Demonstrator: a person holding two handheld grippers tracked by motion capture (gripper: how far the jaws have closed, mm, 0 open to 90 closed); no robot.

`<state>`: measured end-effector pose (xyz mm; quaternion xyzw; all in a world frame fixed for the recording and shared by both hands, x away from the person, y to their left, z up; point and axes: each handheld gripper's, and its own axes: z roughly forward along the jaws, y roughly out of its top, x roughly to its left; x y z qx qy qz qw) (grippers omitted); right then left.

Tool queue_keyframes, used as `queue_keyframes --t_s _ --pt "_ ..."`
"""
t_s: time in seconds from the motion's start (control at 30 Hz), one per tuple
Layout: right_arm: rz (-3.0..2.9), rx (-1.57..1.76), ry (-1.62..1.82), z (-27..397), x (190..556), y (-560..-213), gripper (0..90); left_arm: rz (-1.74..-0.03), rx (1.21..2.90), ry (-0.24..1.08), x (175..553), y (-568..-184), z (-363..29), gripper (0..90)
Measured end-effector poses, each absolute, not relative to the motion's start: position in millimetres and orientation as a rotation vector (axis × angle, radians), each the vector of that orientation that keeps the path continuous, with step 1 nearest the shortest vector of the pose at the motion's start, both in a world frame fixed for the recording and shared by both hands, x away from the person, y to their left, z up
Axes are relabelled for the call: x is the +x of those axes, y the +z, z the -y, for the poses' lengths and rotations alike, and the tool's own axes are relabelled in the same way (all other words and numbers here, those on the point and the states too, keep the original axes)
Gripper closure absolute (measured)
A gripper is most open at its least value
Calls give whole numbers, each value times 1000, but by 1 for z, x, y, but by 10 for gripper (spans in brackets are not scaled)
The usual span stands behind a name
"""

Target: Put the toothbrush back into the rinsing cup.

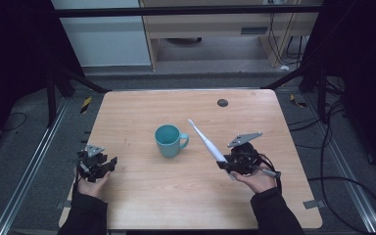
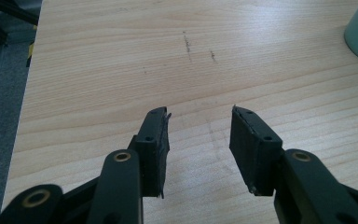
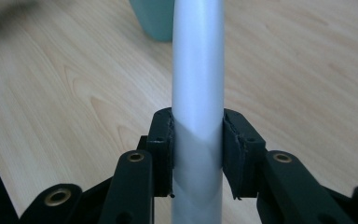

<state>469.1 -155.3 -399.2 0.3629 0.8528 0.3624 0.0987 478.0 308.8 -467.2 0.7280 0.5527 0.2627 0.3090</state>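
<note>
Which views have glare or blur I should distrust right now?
Left gripper view: window-like glare washes the table top right, fingers sharp. Right gripper view: the white handle is bright and soft close up, the top left corner smeared. High view: evenly lit table, dark surroundings.

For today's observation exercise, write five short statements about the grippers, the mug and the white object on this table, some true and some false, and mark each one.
1. The right gripper is shut on the white electric toothbrush. True.
2. The left gripper holds the teal mug. False: its jaws are open with nothing between them, and the mug stands apart near the middle of the table.
3. The mug stands upright with its opening up. True.
4. The toothbrush is inside the mug. False: it is outside, beside the mug, with its narrow end pointing away from the person.
5. The mug's handle points toward the left gripper. False: it points toward the toothbrush side.
</note>
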Motion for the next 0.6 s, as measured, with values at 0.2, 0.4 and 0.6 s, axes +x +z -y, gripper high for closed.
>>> queue_keyframes --t_s 0.2,0.4,0.6 --pt "-2406 1079 1200 146 479 -386 664 -1456 1911 701 477 -466 -310 563" --pt "-2278 1092 1339 133 493 -372 664 -1454 1900 706 477 -465 -310 565" --pt "-2211 1081 1406 123 506 -363 664 -1458 1898 702 477 -465 -311 567"
